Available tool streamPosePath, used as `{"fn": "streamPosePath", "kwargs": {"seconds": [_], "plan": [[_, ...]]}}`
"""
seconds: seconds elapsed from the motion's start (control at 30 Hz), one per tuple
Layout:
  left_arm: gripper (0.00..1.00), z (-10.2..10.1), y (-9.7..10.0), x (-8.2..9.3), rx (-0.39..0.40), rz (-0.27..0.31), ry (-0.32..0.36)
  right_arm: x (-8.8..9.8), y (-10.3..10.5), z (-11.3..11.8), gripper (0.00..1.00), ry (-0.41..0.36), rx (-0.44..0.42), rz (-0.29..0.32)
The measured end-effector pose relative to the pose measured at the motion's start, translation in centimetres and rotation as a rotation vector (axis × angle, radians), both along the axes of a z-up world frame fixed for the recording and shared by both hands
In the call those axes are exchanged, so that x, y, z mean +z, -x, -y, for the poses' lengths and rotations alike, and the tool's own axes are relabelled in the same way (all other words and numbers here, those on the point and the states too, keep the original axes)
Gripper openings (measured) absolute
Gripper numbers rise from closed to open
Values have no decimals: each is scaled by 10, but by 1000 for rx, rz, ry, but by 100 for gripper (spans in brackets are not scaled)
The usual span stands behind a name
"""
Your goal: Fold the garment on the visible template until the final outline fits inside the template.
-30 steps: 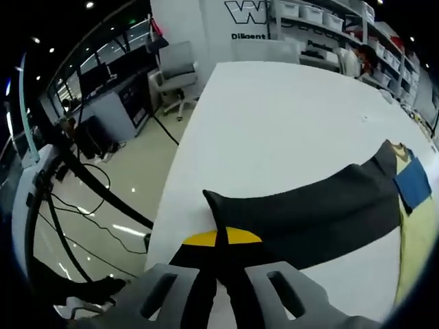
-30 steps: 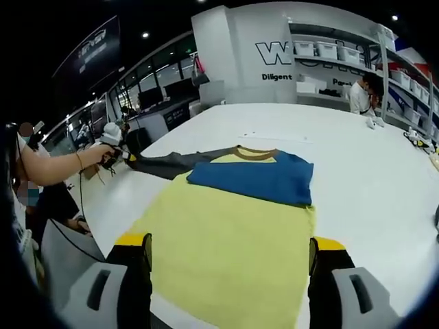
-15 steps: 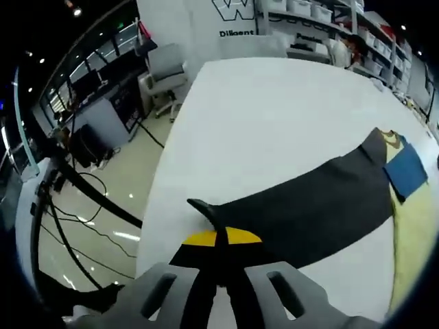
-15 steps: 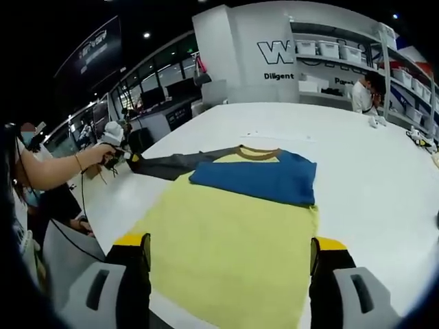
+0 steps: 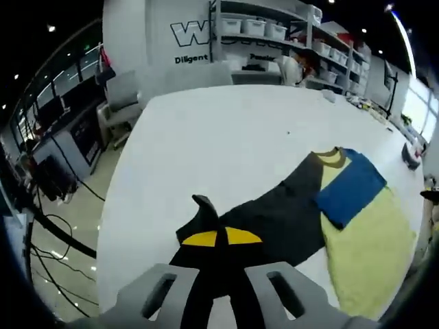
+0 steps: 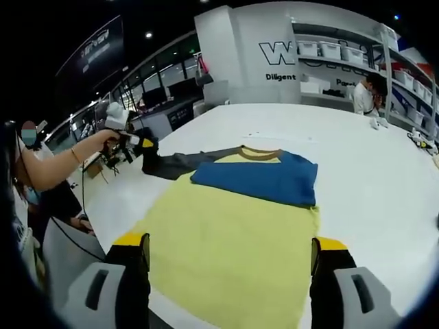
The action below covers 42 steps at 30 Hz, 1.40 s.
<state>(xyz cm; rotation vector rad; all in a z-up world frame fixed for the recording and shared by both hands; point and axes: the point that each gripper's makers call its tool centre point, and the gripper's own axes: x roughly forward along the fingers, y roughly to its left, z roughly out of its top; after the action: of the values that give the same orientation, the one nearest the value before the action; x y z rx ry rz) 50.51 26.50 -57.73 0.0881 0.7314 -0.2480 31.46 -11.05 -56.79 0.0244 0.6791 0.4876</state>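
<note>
Left gripper (image 5: pixel 221 241), fingers clenched on the dark sleeve (image 5: pixel 274 216), has lifted it inward off the bench (image 5: pixel 206 137) edge toward the shirt (image 6: pixel 233 233) mid-bench, starting that fold; right gripper (image 6: pixel 230 264) spread, idle.

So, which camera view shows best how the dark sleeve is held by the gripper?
The left gripper view: the left gripper is shut on the dark sleeve, close up. In the right gripper view the sleeve is small and far, with its end lifted off the table.

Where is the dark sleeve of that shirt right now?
The dark sleeve is pinched in the left gripper, lifted off the white table, left of the blue sleeve.
</note>
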Motion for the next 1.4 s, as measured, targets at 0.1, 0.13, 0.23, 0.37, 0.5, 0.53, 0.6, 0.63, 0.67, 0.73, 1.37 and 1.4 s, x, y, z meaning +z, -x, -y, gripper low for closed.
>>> {"fn": "streamPosePath", "kwargs": {"seconds": [0.1,0.13,0.23,0.37,0.5,0.53,0.6,0.63,0.67,0.73,1.37,1.4], "plan": [[0,20,-5,5,-47,14,5,0,1,0,97,2,2,-1],[0,25,-6,7,-48,18,13,0,1,0,97,2,2,-2],[0,43,-10,11,-77,31,24,-1,1,0,98,1,3,-4],[0,68,-11,12,-135,32,-11,-1,2,-1,98,0,4,-6],[0,92,-13,18,-172,41,-15,-1,2,-2,99,0,4,-10],[0,98,-13,19,-177,42,-15,-1,2,-2,99,2,6,-11],[0,116,-12,20,-196,31,-23,-2,2,-3,99,8,13,-9],[0,121,-12,21,-208,31,-31,-2,2,-4,99,6,14,-9],[0,130,-13,23,-212,38,-35,-2,2,-4,99,4,16,-11],[0,147,-14,28,-226,48,-22,-3,3,-5,99,7,19,-12],[0,260,-9,47,-329,72,23,-8,8,2,99,11,23,-24],[0,266,-9,48,-334,74,28,-9,8,1,99,15,33,-27]]}}
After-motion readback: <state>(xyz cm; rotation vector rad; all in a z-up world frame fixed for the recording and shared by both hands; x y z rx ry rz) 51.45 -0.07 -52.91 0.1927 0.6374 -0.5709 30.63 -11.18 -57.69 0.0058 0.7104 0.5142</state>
